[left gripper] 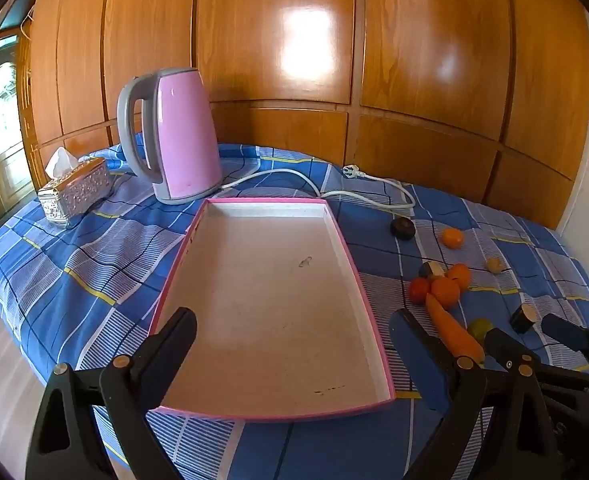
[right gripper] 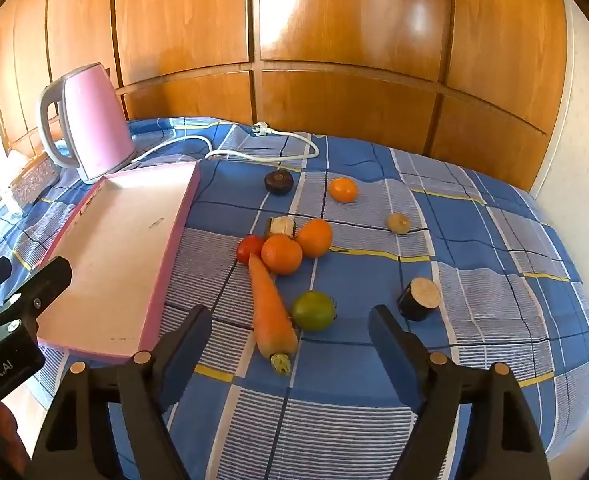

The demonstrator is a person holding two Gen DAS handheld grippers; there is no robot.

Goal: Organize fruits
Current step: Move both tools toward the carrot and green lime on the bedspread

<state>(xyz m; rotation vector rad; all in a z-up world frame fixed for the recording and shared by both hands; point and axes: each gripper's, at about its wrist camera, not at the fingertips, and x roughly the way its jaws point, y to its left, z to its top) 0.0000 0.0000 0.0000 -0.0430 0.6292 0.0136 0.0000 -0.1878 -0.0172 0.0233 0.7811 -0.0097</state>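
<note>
1. The tray (left gripper: 262, 300), pink-rimmed with a white floor, lies on the surface (right gripper: 474, 280) under a blue checked cloth; nothing is in it.
2. The left gripper (left gripper: 292, 332) hovers over the tray's near end, its fingers released wide with only the tray floor between them.
3. The right gripper (right gripper: 290, 330) hangs to the right of the tray, fingers spread and grasping nothing; the carrot's stem end and the green fruit show between them, untouched.
4. The carrot (right gripper: 272, 308) lies just right of the tray, its tip pointing away towards a cluster of fruit.
5. In that cluster, right of the tray's middle, a red tomato (right gripper: 249, 249) and two oranges (right gripper: 281, 254) sit close together, touching or nearly so, with a pale cut piece (right gripper: 281, 226) just behind them.
6. The green fruit (right gripper: 313, 310) rests just beside the carrot, on the side away from the tray.
7. A dark cut stub (right gripper: 419, 298) stands farther right of the tray, well apart from the carrot.
8. Beyond the tray's far right corner lie a dark round fruit (right gripper: 279, 181), a small orange (right gripper: 342, 189) and, farther right, a small brownish fruit (right gripper: 398, 223).
9. A pink kettle (left gripper: 182, 132) stands behind the tray's far end, its white cord (left gripper: 334, 188) trailing rightwards.
10. A tissue box (left gripper: 74, 190) sits left of the kettle.
</note>
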